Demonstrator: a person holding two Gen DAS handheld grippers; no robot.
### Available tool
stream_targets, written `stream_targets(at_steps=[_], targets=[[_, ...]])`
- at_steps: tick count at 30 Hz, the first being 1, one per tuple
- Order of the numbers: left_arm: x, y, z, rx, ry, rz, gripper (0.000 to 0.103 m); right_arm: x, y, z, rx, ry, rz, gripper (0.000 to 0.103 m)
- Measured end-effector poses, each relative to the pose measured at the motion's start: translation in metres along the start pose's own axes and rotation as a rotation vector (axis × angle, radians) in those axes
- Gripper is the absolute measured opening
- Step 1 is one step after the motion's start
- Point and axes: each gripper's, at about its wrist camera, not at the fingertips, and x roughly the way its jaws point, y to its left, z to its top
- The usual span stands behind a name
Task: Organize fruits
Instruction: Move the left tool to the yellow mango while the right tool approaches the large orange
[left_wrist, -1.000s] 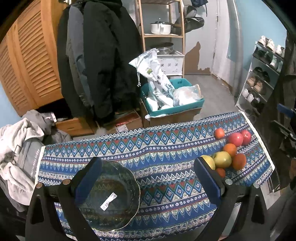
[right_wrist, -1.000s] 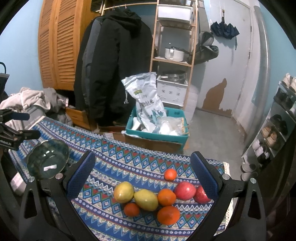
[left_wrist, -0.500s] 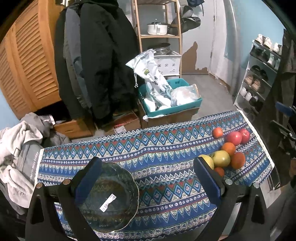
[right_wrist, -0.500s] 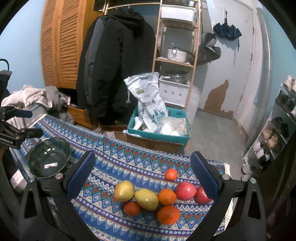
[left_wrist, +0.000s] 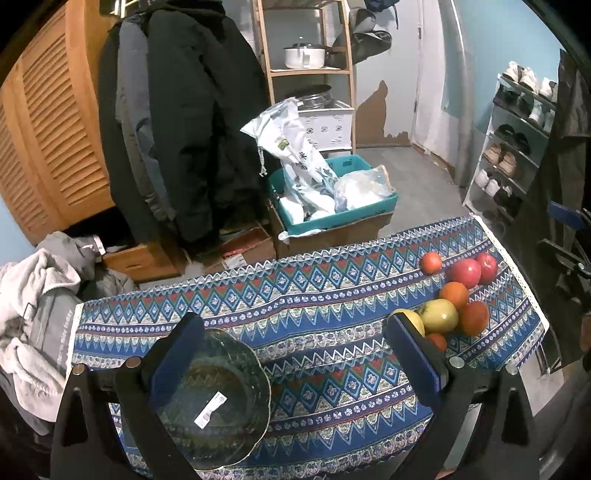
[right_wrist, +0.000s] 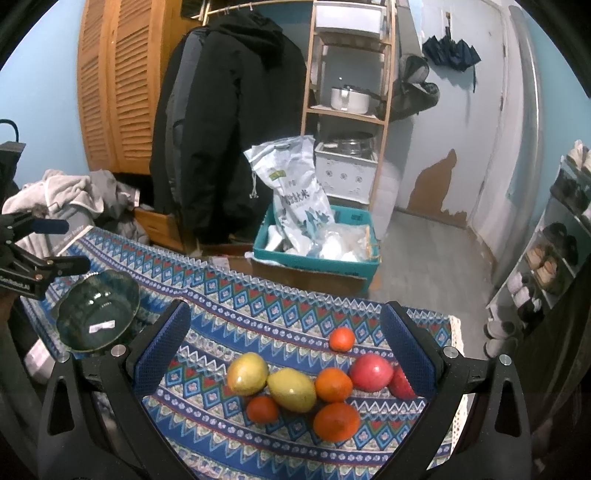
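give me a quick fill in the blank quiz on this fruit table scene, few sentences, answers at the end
1. The glass bowl holds ____ pieces of fruit.
2. The number of red apples lying on the patterned tablecloth is ____.
3. The jaws of the right gripper stand ____, holding nothing.
4. Seen from the right wrist view, the fruit nearest the bowl is coloured ____.

Missing words: zero; two; open; yellow

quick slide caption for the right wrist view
Open right gripper poised above eight loose fruits on a patterned tablecloth, glass bowl empty at far left.
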Motion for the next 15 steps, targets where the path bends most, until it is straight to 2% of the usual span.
stream_targets(at_steps=[9, 15], targets=[[0.028, -0.017, 0.0, 0.017, 0.06, -0.061, 0.1, 0.021, -0.03, -0.015, 0.03, 0.08, -0.064, 0.101], [0.055, -0.035, -0.001, 0.053, 0.113, -0.057, 0.1, 0.037, -0.051, -0.033, 0.056, 0.154, -0.099, 0.101]])
